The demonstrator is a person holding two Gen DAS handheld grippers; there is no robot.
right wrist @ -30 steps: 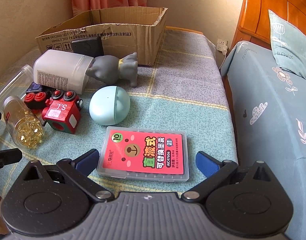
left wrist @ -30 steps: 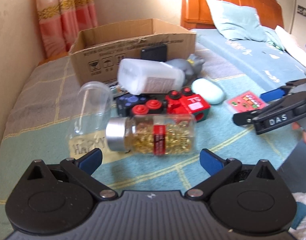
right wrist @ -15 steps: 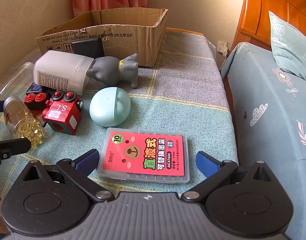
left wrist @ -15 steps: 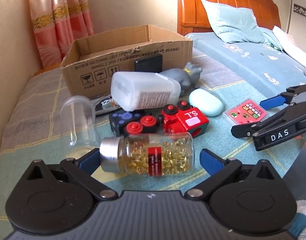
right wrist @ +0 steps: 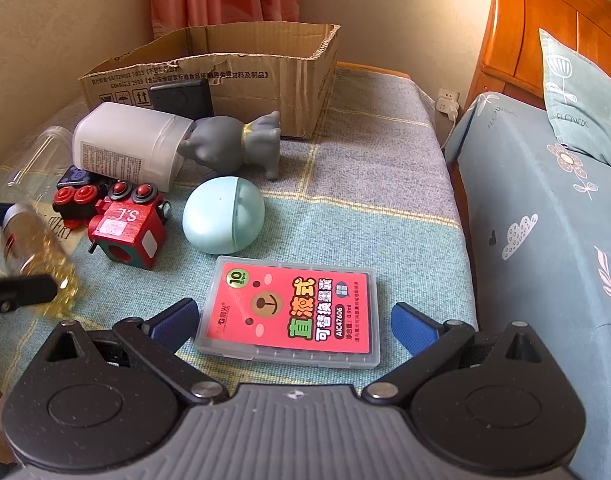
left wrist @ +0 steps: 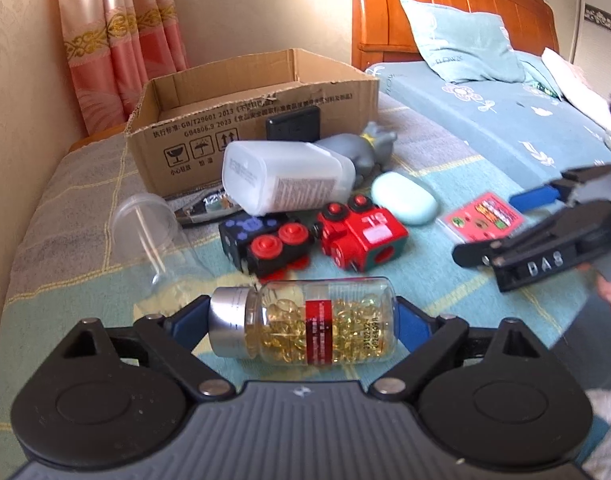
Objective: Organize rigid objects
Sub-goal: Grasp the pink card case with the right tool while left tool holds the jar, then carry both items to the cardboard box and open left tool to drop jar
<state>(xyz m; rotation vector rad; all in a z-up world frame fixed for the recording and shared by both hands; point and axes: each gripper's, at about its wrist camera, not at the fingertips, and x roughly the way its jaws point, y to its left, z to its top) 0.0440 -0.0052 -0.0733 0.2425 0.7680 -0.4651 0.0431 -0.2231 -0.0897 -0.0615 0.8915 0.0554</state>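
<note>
With our left hand-held gripper (left wrist: 301, 320) just closing end-to-end on the clear glass bottle of golden capsules (left wrist: 305, 322) lying in front of the open cardboard box (left wrist: 257, 120), and our right hand-held gripper (right wrist: 293, 322) spread, the smooth silver cap may slip.

Home bedroom: bed (left wrist: 485, 120) with wooden headboard (left wrist: 445, 4), pillow (left wrist: 457, 40) against headboard, pink curtain (left wrist: 117, 40) left of headboard.
</note>
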